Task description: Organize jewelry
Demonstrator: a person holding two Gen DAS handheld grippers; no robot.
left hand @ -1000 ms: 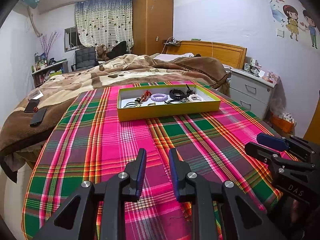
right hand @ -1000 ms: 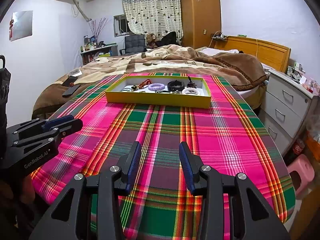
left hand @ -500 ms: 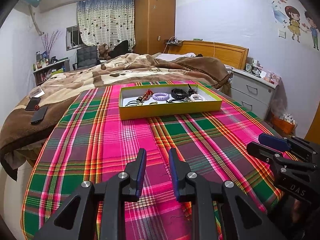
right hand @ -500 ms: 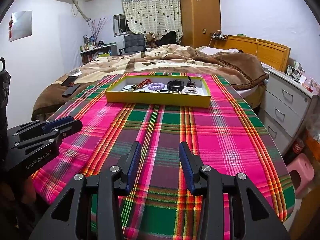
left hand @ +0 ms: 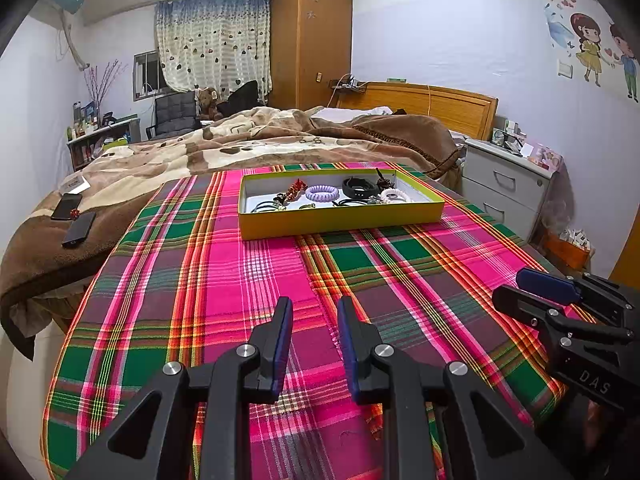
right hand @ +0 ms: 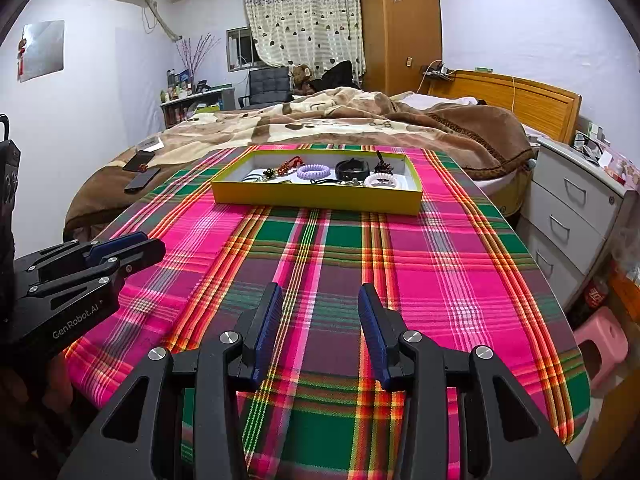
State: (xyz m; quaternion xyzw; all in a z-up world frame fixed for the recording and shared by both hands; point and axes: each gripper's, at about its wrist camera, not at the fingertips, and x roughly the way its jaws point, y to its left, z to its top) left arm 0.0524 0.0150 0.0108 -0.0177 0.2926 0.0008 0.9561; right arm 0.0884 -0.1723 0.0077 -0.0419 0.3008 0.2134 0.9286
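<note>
Plaid tabletop fills less view; yellow tray looms nearer as both empty hand-held grippers, left and right, stay parted.

Plaid cloth over the bench: pink, green and maroon checks with yellow, orange and white stripes. Yellow tray, white inside. Lilac coil hair tie; white coil hair tie; black band; red beaded piece. Black grippers with blue pads on the fingers. Brown and cream patterned blanket. Cream curtain with dark heart print, blue top.
</note>
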